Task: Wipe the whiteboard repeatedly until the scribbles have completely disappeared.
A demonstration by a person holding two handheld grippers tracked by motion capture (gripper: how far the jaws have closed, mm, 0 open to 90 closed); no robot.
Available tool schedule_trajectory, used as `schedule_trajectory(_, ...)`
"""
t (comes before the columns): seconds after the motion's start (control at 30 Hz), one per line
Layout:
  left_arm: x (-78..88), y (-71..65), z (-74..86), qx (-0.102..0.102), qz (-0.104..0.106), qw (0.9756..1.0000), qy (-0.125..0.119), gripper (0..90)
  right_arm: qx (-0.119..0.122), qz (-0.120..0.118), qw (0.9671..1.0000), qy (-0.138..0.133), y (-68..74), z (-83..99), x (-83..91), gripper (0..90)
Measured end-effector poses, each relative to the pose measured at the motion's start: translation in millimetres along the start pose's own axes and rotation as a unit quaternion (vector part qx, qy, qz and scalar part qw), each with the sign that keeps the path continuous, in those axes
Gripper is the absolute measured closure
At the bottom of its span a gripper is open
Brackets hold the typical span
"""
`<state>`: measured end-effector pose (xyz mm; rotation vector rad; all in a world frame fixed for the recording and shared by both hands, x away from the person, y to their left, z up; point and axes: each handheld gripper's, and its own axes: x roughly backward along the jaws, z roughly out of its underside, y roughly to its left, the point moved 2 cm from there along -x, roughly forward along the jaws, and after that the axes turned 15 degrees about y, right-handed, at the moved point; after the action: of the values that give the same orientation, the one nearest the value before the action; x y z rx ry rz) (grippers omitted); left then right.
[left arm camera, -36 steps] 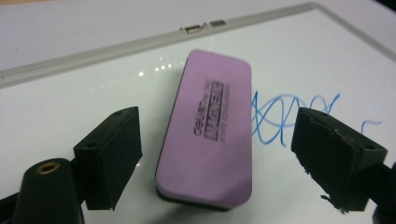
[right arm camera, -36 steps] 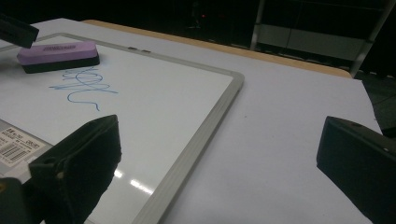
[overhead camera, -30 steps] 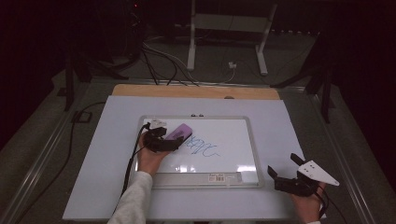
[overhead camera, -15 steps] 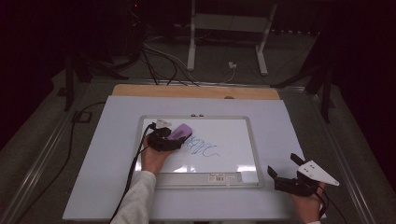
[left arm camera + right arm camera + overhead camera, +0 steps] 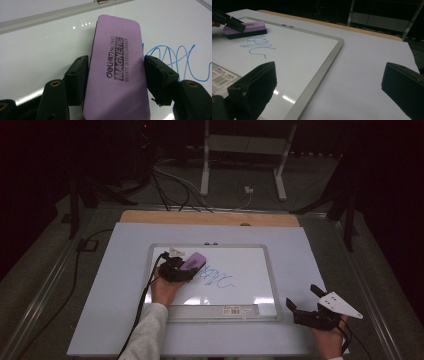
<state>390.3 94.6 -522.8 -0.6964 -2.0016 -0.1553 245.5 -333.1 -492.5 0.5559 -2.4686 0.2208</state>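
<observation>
A purple magnetic whiteboard eraser point(image 5: 194, 261) point(image 5: 115, 75) lies flat on the whiteboard point(image 5: 270, 270), near its upper left corner. Just right of it is a blue marker scribble point(image 5: 217, 280) point(image 5: 175, 62) point(image 5: 258, 45). My left gripper point(image 5: 186, 268) point(image 5: 116, 72) has just been closing, and its two pads now press on the eraser's long sides. My right gripper point(image 5: 301, 296) point(image 5: 329, 82) rests off the board's lower right corner, over the white table sheet, open with nothing between its jaws. In the right gripper view the eraser point(image 5: 244, 28) sits far left with a left jaw on it.
The whiteboard lies on a white sheet point(image 5: 115, 285) over the table. A barcode label point(image 5: 235, 310) marks its near frame. A wooden strip point(image 5: 210, 218) runs along the table's far edge. Cables point(image 5: 170, 180) and a metal stand point(image 5: 240, 155) lie beyond, and the left gripper's cable point(image 5: 142, 305) trails back.
The left gripper's jaws have drawn in against the eraser's sides, with the hand edging slightly right. The eraser and the right gripper have stayed where they were.
</observation>
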Motion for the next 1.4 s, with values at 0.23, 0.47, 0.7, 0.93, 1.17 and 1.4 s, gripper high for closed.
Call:
schedule_trajectory(0.23, -0.1, 0.5, -2.5, 0.002, -0.008, 1.0, 0.005, 40.7, 0.0, 0.0, 1.0, 0.0, -0.1, 0.0, 0.1, 0.4)
schedule_trajectory(0.47, -1.7, -9.7, -3.1, -0.013, -0.002, 0.9999, 0.011, 40.9, 0.0, 0.0, 1.0, 0.001, 0.5, -0.1, -0.5, 0.4)
schedule_trajectory(0.7, -0.8, -15.4, -5.2, -0.027, -0.031, 0.999, 0.016, 41.1, 0.0, 0.001, 1.0, 0.0, 0.0, 0.0, 0.2, 0.4)
schedule_trajectory(0.93, 6.7, 12.8, -6.2, 0.022, -0.057, 0.9978, 0.024, 41.2, -0.003, 0.003, 1.0, -0.001, -1.4, 0.5, 0.7, 0.4)
schedule_trajectory(1.17, 0.1, -9.2, -6.8, 0.0, -0.038, 0.9991, 0.021, 41.3, 0.0, 0.001, 1.0, 0.0, 0.4, -0.1, -0.1, 0.4)
schedule_trajectory(1.4, -2.7, -18.8, -6.3, -0.014, -0.028, 0.9993, 0.02, 41.3, -0.002, 0.002, 1.0, -0.002, -0.4, 0.3, 1.2, 0.4)
